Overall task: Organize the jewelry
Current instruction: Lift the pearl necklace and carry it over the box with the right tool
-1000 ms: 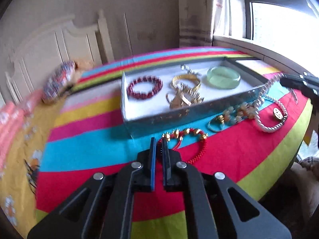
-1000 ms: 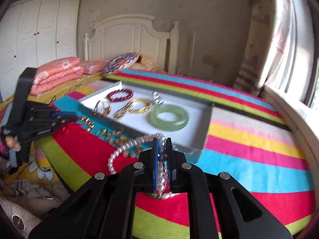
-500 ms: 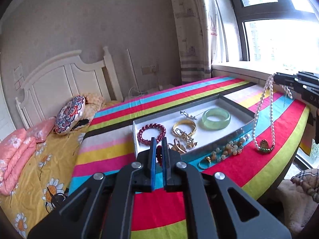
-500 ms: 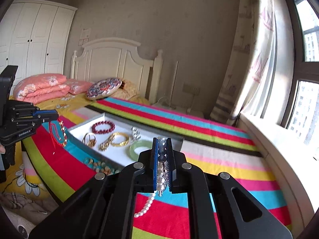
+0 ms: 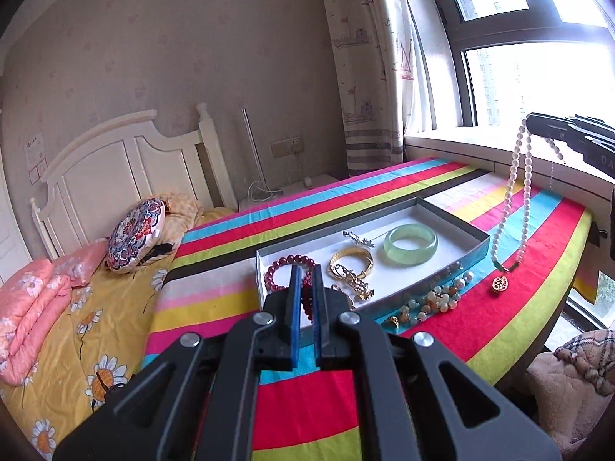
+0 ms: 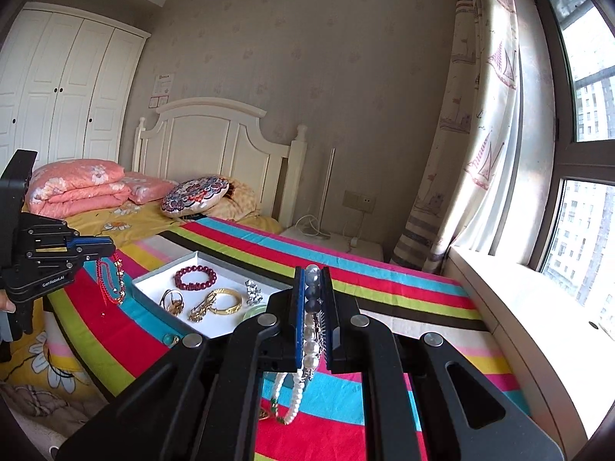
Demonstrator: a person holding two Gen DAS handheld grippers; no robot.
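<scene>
My right gripper (image 6: 313,272) is shut on a white pearl necklace (image 6: 309,340) and holds it high; its gold pendant (image 5: 499,283) hangs just above the striped cloth. My left gripper (image 5: 305,269) is shut on a red and gold beaded bracelet (image 6: 111,282), which dangles above the table's left part. The open white-lined tray (image 5: 478,236) holds a dark red bead bracelet (image 5: 282,265), a gold bangle (image 5: 351,263), a silver piece (image 5: 357,238) and a green jade bangle (image 5: 410,244).
A pale bead bracelet (image 5: 434,299) and a small ring (image 5: 392,320) lie on the striped cloth (image 5: 442,338) in front of the tray. A bed (image 6: 96,223) with a round cushion (image 5: 134,232) stands to the left. A window sill (image 6: 519,307) runs along the right.
Both grippers have risen well above the table. The pearl necklace came off the cloth and hangs from the right gripper; the red and gold bracelet came up with the left gripper.
</scene>
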